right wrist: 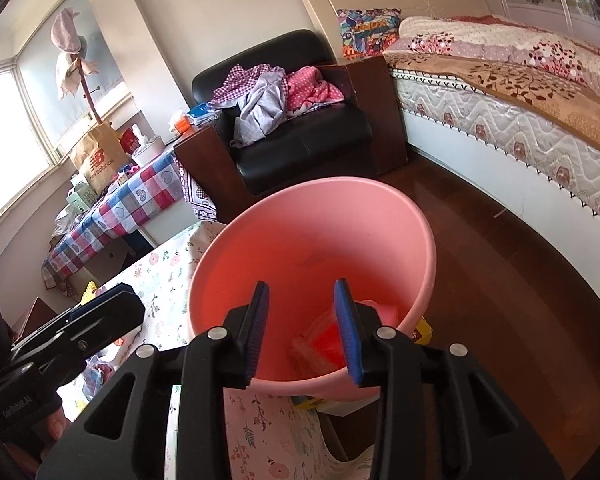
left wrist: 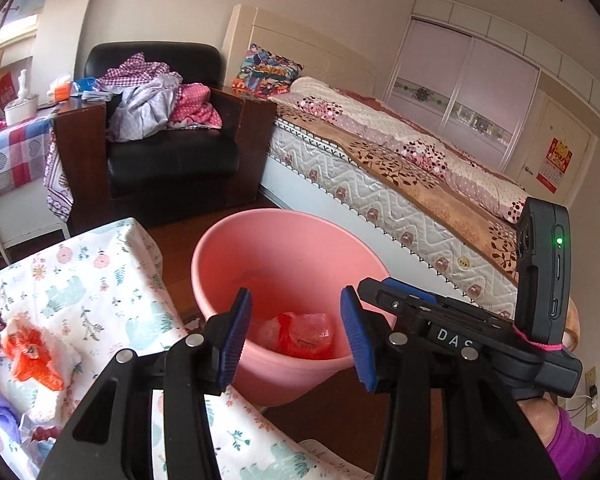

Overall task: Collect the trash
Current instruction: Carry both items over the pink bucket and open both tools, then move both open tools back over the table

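A pink plastic bin (left wrist: 284,248) stands on the floor beside the floral-cloth table; it also shows in the right wrist view (right wrist: 312,236). A crumpled red and clear plastic wrapper (left wrist: 300,334) lies in its bottom, also seen in the right wrist view (right wrist: 324,340). My left gripper (left wrist: 296,334) is open and empty above the bin's near rim. My right gripper (right wrist: 302,320) is open and empty over the bin. An orange plastic wrapper (left wrist: 32,356) lies on the table cloth at the left, with other scraps around it.
The floral tablecloth (left wrist: 100,280) covers the table under my grippers. A black armchair (left wrist: 168,132) piled with clothes stands behind the bin. A bed (left wrist: 400,168) runs along the right. A checked-cloth side table (right wrist: 120,208) with clutter is at the left. The right gripper's body (left wrist: 480,328) is close on the right.
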